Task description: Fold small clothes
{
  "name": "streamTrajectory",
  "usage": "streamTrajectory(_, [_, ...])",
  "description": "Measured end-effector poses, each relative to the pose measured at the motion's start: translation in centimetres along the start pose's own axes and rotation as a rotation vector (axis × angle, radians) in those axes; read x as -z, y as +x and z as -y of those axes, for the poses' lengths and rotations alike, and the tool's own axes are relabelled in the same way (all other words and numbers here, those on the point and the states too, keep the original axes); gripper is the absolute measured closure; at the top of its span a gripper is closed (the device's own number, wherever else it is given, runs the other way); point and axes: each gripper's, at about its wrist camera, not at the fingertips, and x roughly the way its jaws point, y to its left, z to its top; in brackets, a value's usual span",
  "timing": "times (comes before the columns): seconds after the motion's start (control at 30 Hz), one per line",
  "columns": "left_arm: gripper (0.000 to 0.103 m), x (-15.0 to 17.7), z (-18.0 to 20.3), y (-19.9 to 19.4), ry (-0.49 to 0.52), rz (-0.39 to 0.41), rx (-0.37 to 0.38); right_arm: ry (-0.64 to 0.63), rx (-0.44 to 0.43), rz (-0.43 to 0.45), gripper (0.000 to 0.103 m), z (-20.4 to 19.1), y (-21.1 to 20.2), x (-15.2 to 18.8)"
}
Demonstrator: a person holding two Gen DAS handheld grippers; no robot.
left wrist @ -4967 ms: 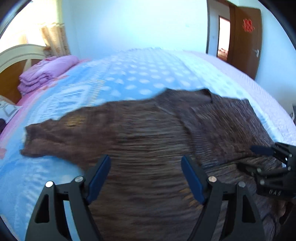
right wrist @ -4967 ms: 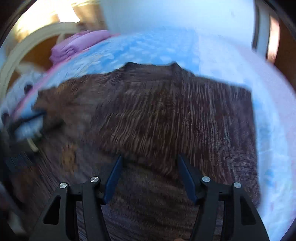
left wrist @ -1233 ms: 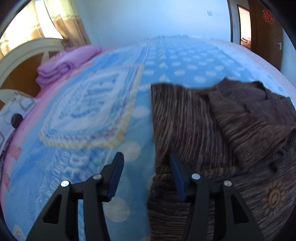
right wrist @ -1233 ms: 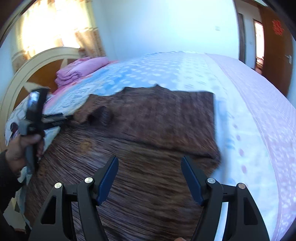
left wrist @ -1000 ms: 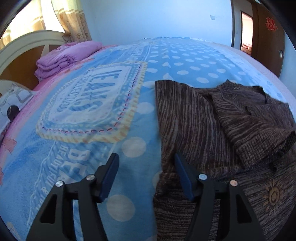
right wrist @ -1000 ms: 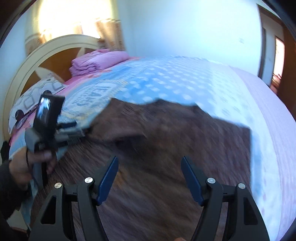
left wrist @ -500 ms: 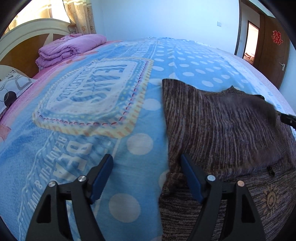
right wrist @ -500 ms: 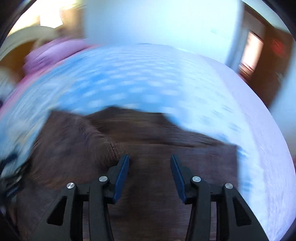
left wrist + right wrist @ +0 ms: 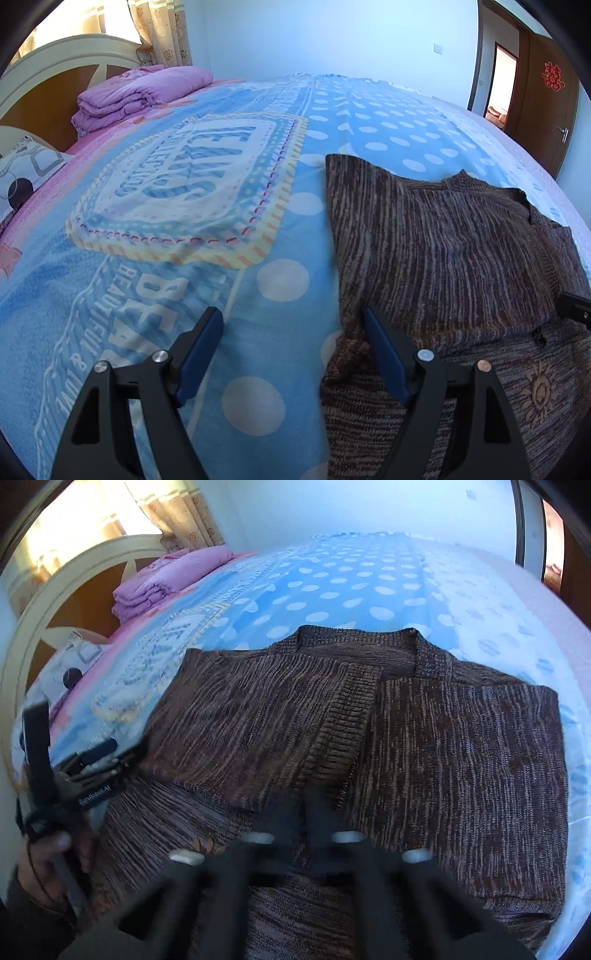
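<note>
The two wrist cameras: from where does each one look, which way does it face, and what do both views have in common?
Left wrist: sits behind the open left gripper, looking down across the blue blanket at the sweater's left edge.
Right wrist: sits behind the shut right gripper, above the brown sweater; the person's left hand shows with its gripper.
Shared: sweater, blanket, folded pink quilt, headboard.

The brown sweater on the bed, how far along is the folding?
Both sleeves of the brown sweater already lie folded across its chest, cuffs meeting near the middle. Right now the right gripper has just closed, blurred, over the fabric below the cuffs; whether it pinches cloth is unclear. The left gripper is open at the sweater's edge. The body is not yet folded up.
</note>
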Motion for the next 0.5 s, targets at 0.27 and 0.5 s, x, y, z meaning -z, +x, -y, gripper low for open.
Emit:
streamTrajectory(0.27, [0.018, 0.2, 0.0, -0.2, 0.012, -0.008, 0.001, -0.044, 0.012, -0.001, 0.101, -0.2, -1.7, 2.2])
streamTrajectory(0.5, [0.014, 0.7, -0.2, -0.4, 0.029, -0.013, 0.001, -0.027, 0.041, 0.013, 0.101, 0.8, -2.4, 3.2])
